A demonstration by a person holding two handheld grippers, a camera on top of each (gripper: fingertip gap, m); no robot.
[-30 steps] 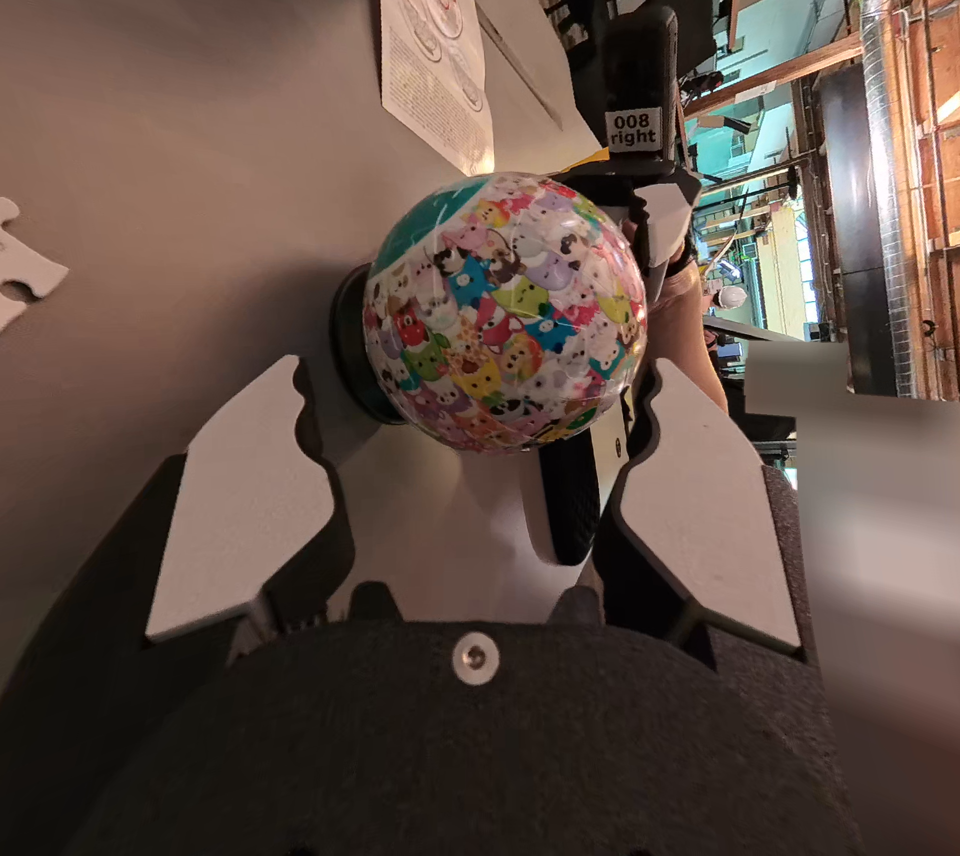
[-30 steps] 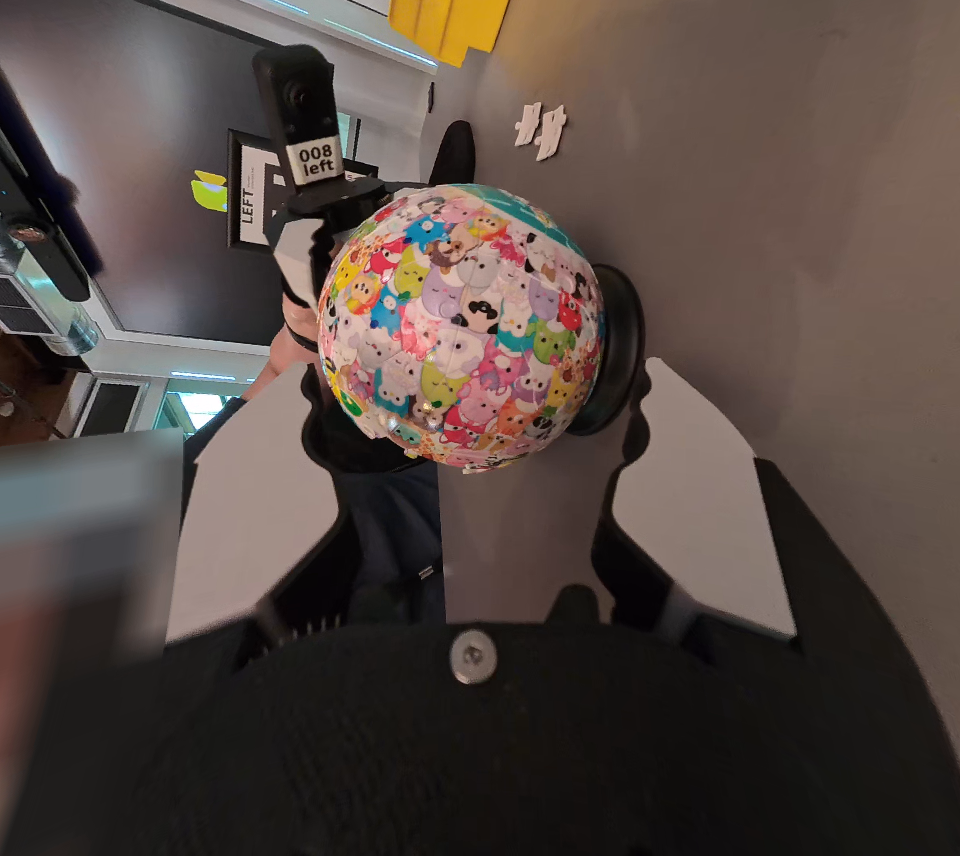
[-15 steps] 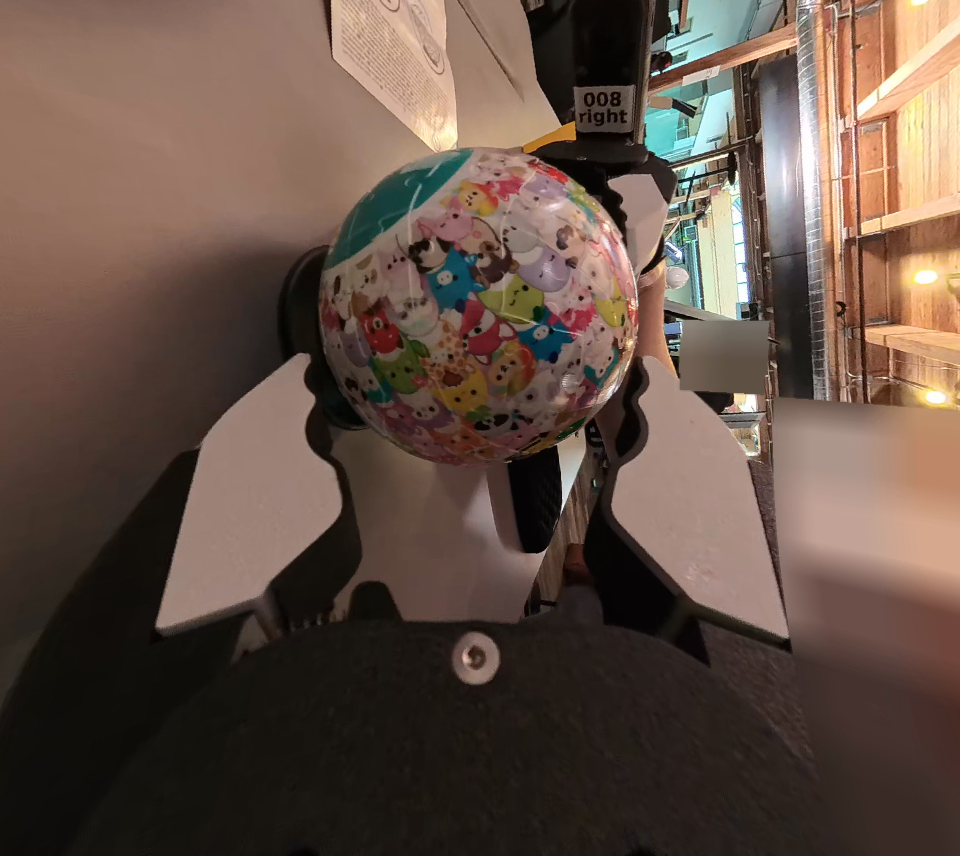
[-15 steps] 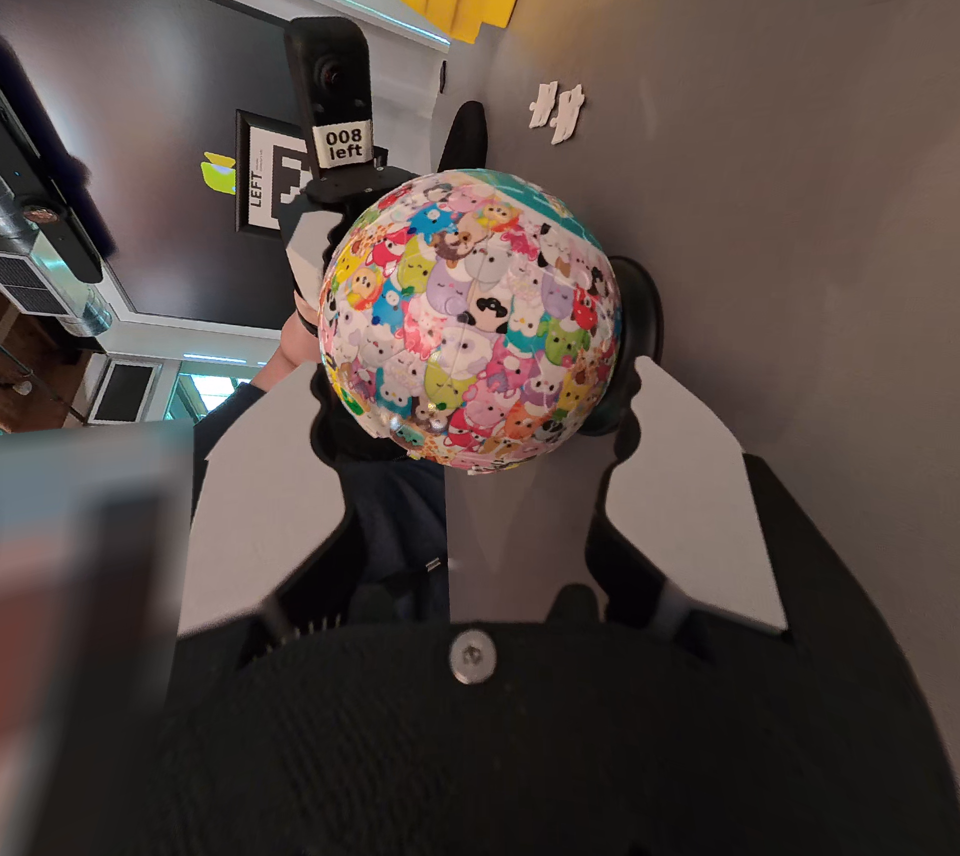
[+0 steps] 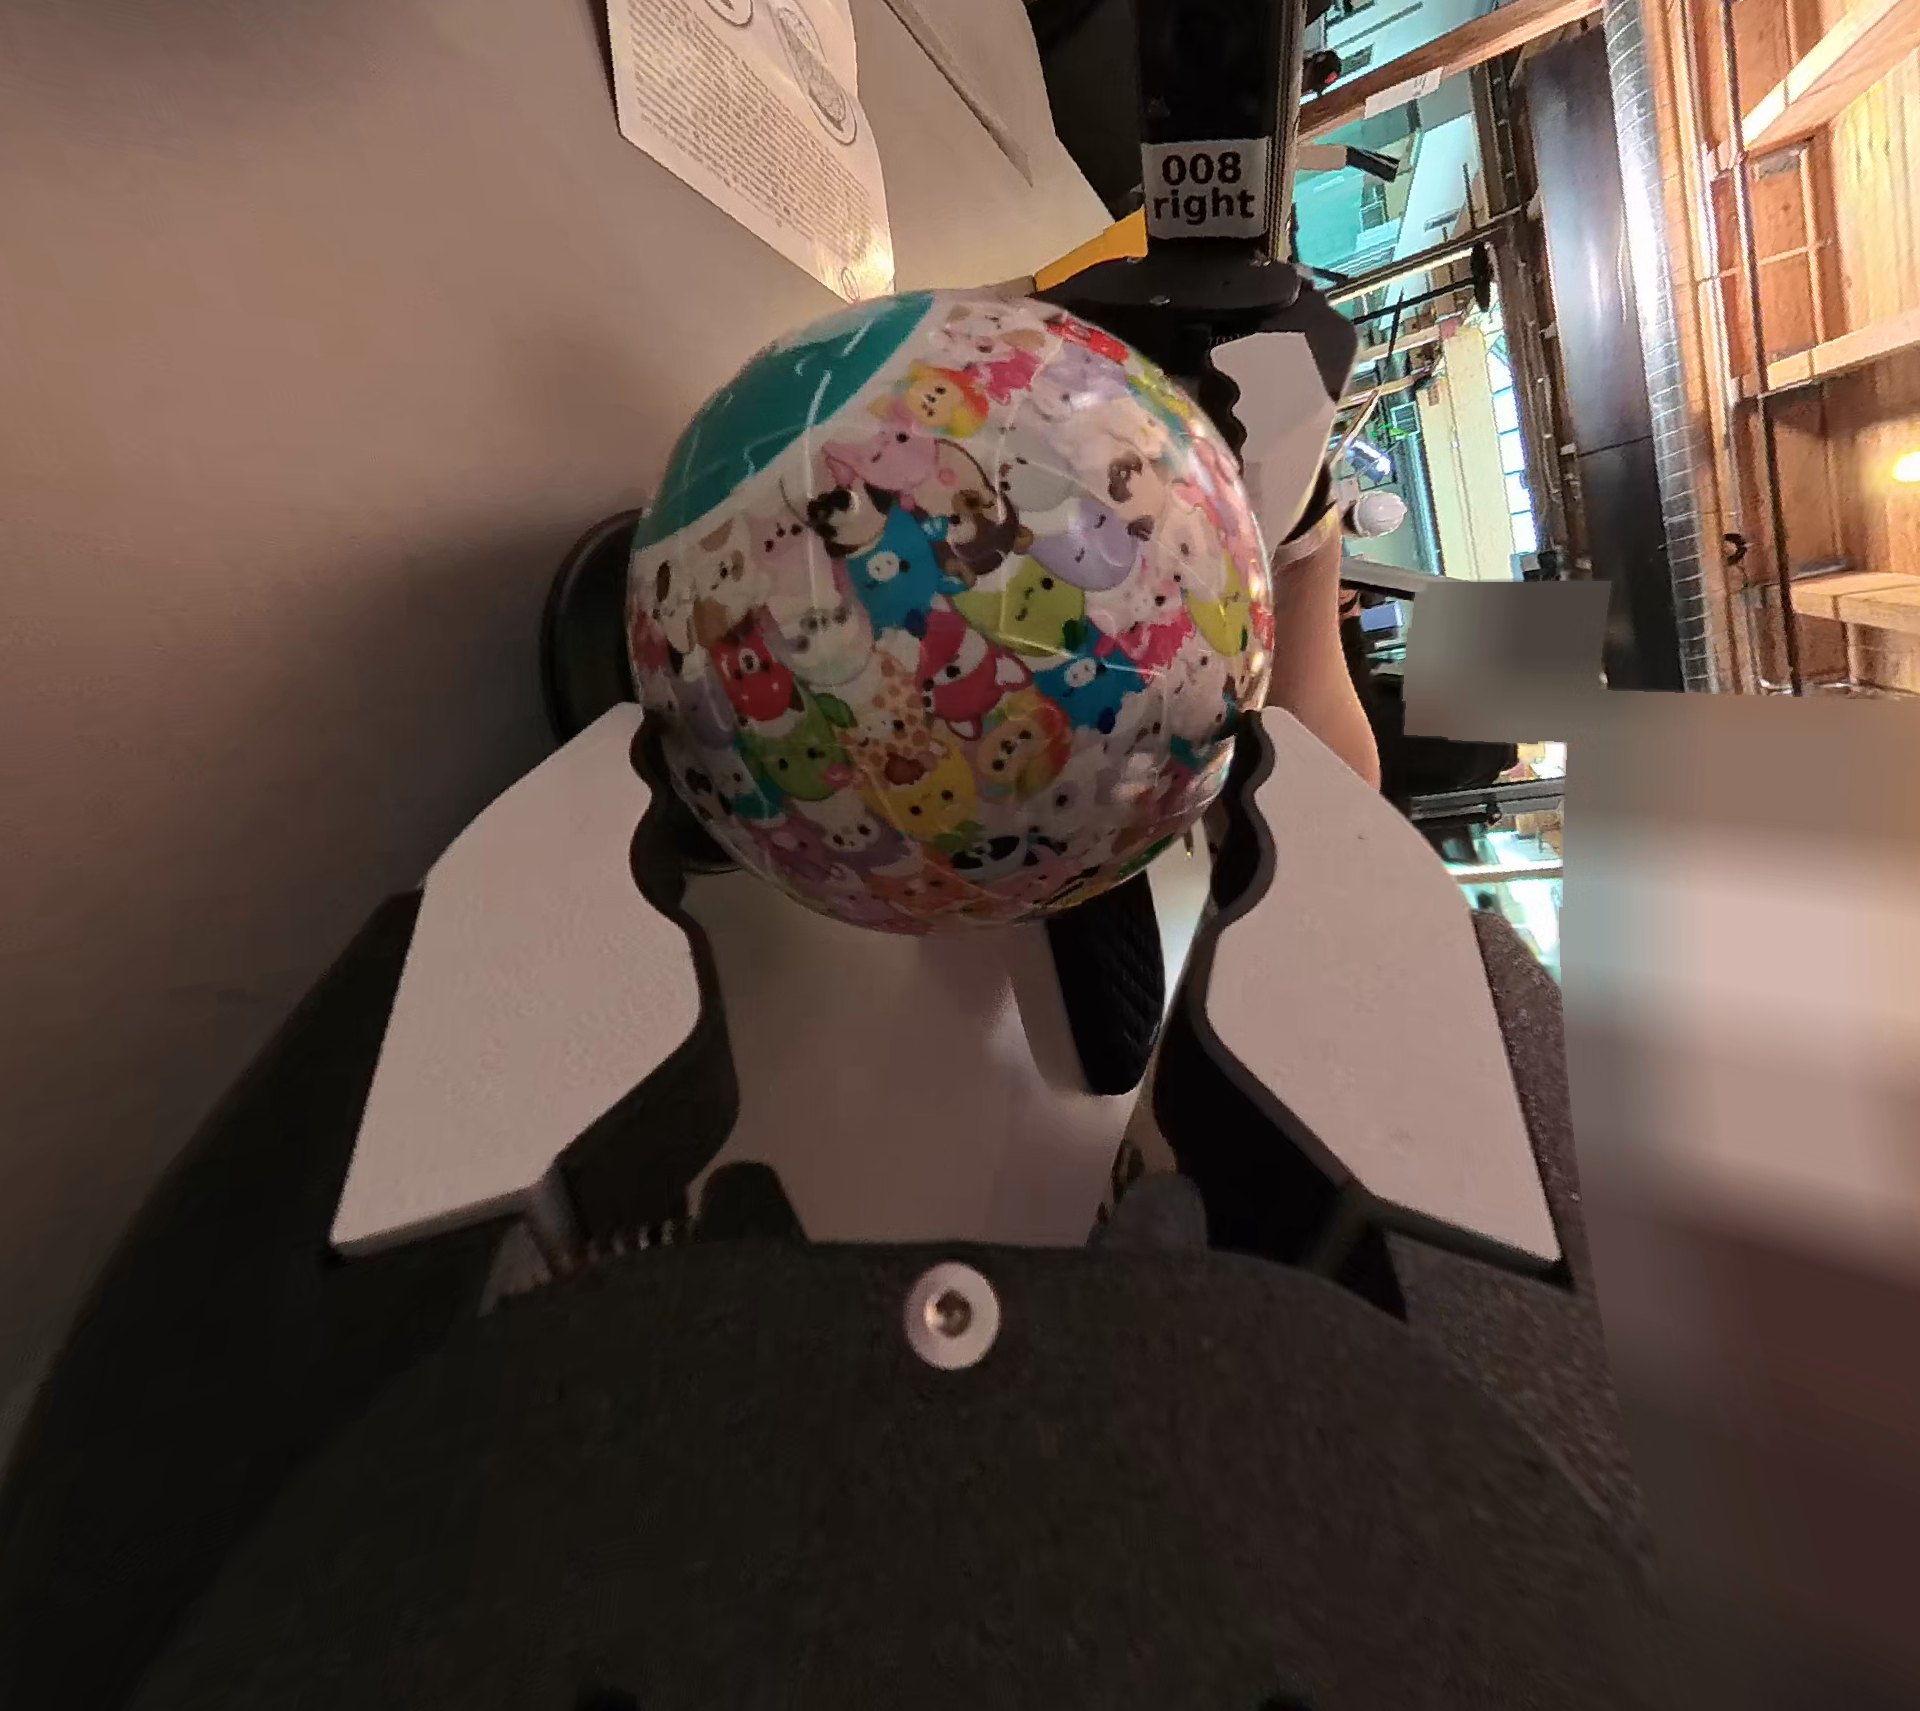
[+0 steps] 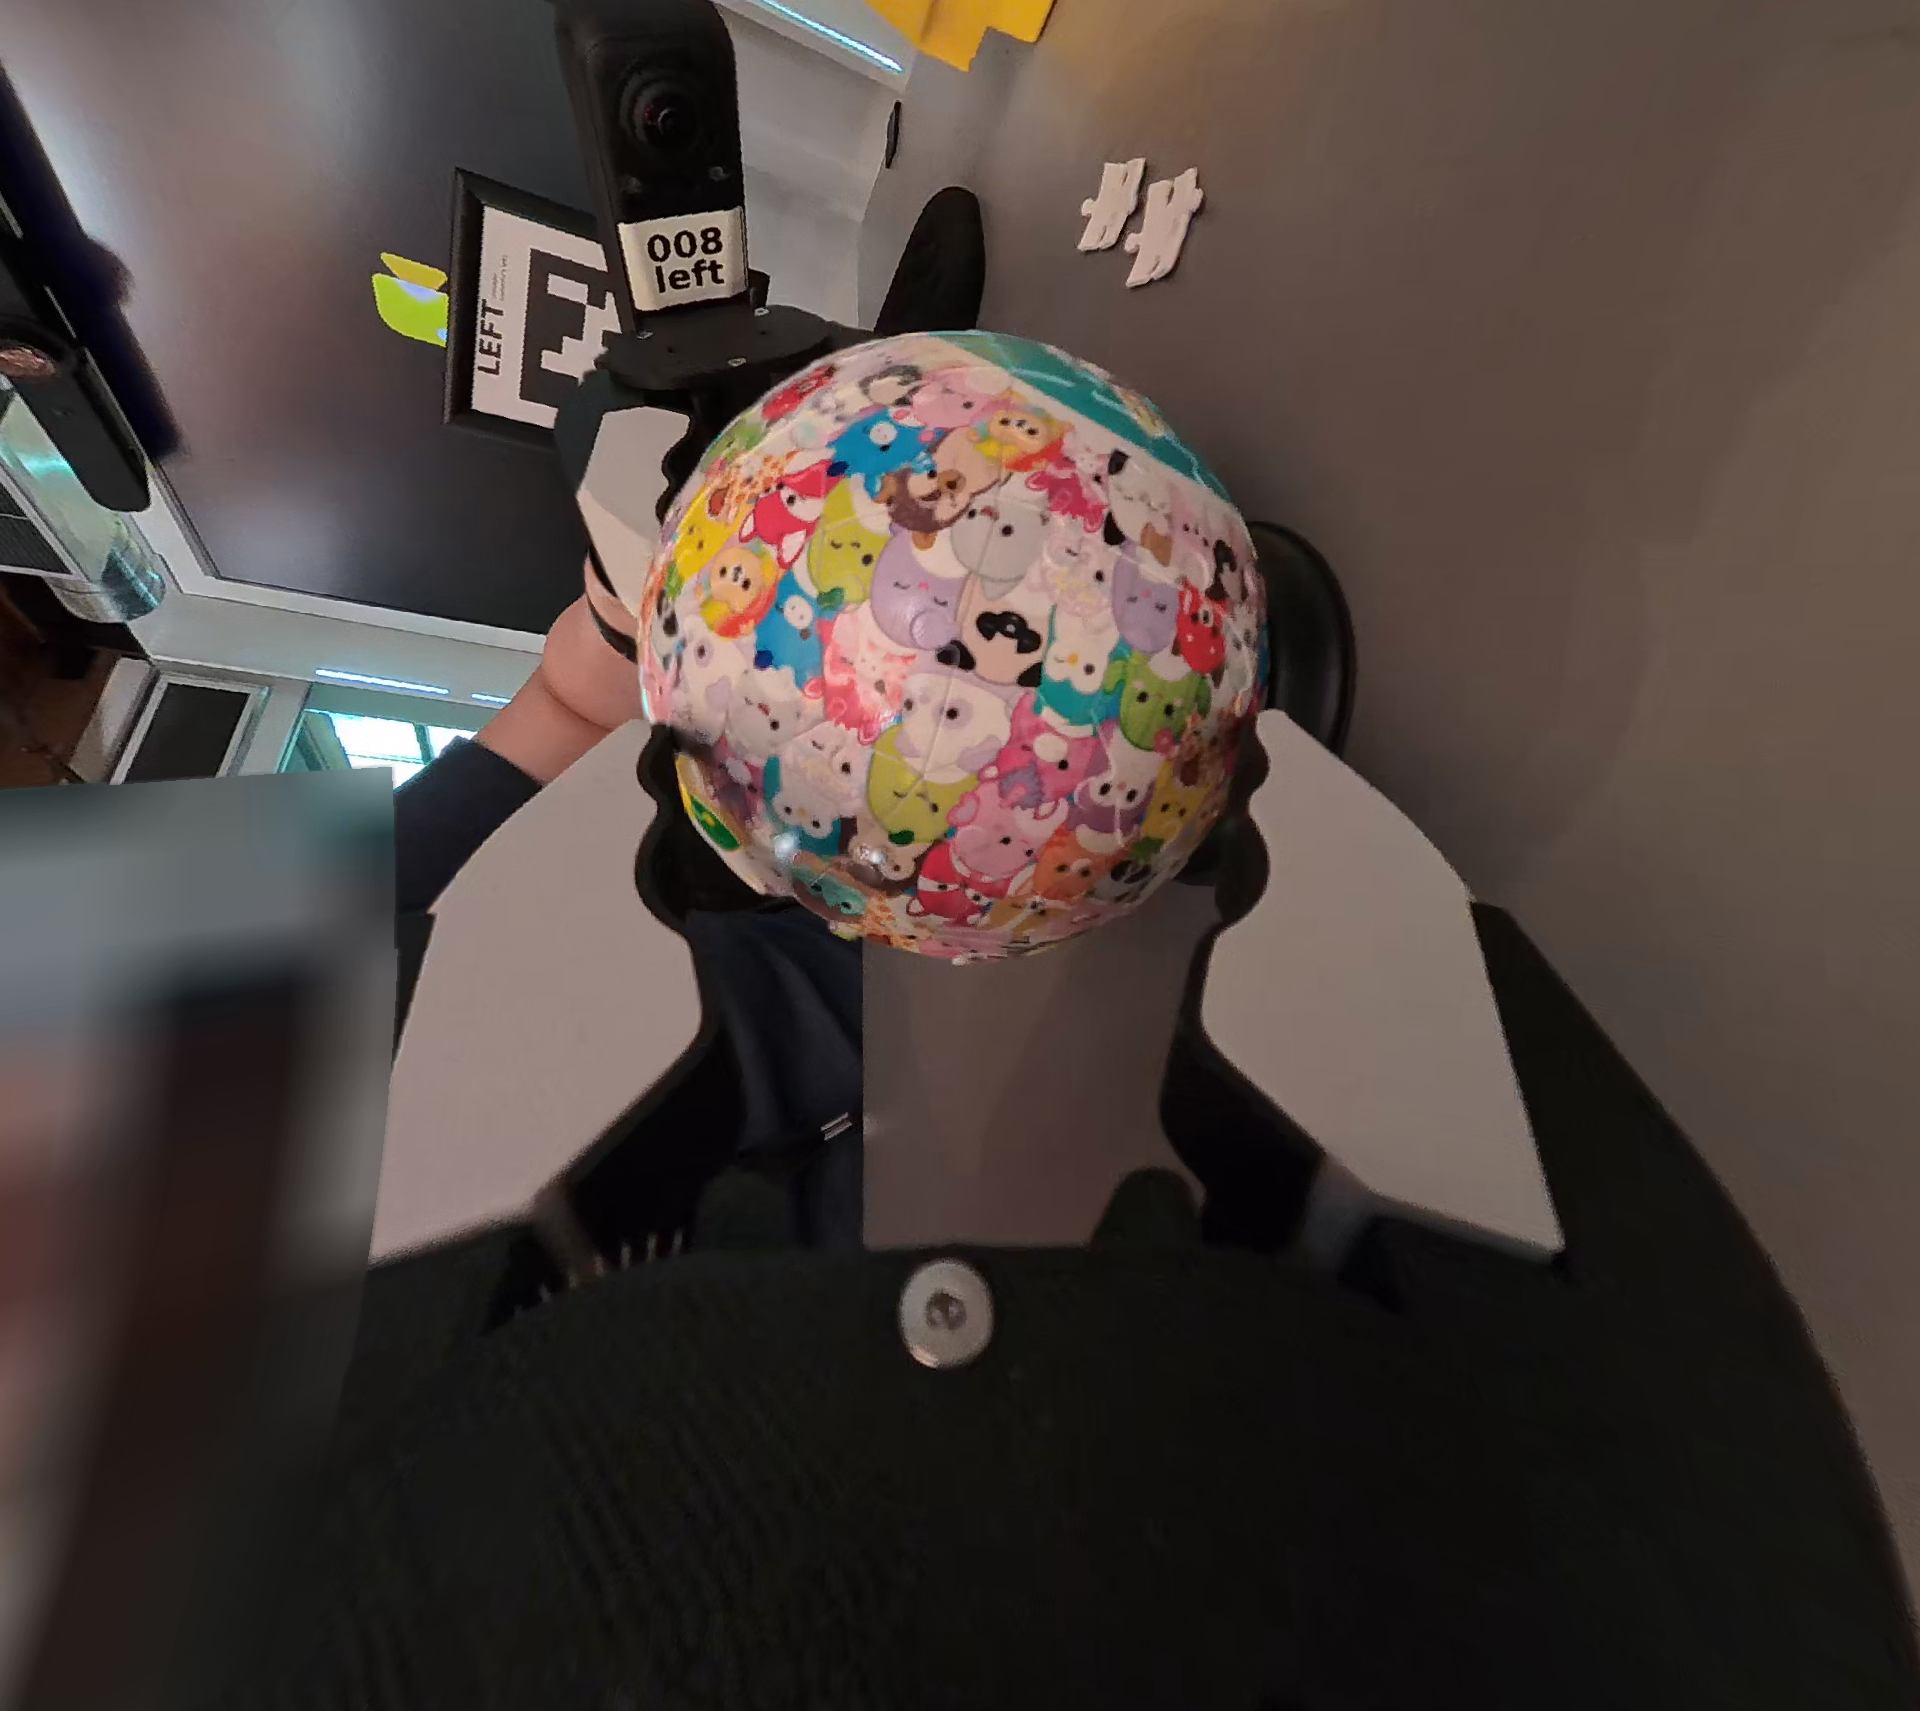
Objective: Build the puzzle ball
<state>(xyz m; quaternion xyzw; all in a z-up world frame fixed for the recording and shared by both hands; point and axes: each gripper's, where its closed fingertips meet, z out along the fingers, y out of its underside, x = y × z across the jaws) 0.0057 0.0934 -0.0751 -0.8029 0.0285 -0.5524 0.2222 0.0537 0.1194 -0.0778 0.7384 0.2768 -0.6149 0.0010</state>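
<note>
In the left wrist view, the left gripper point(image 5: 940, 778) has its fingers point(image 5: 540, 986) spread wide on both sides of the puzzle ball point(image 5: 951, 612). The tips sit right at the ball's lower sides, but it is hard to tell if they press on it. In the right wrist view, the right gripper point(image 6: 951, 788) looks the same, fingers point(image 6: 1351, 965) wide around the ball's near half, and a squeeze cannot be made out.

The ball fills the middle of both frames. It is round and shiny, covered in small bright cartoon animals, with a plain teal patch at its upper left in the left wrist view. It sits on a black stand point(image 5: 587, 622), mostly hidden behind it, on the grey table point(image 5: 260, 311).

Each view shows the other gripper partly hidden behind the ball. A paper sheet point(image 5: 743, 9) lies at the top, cut off by the edge. Two white puzzle pieces point(image 6: 1143, 217) lie on the table, upper right in the right wrist view
</note>
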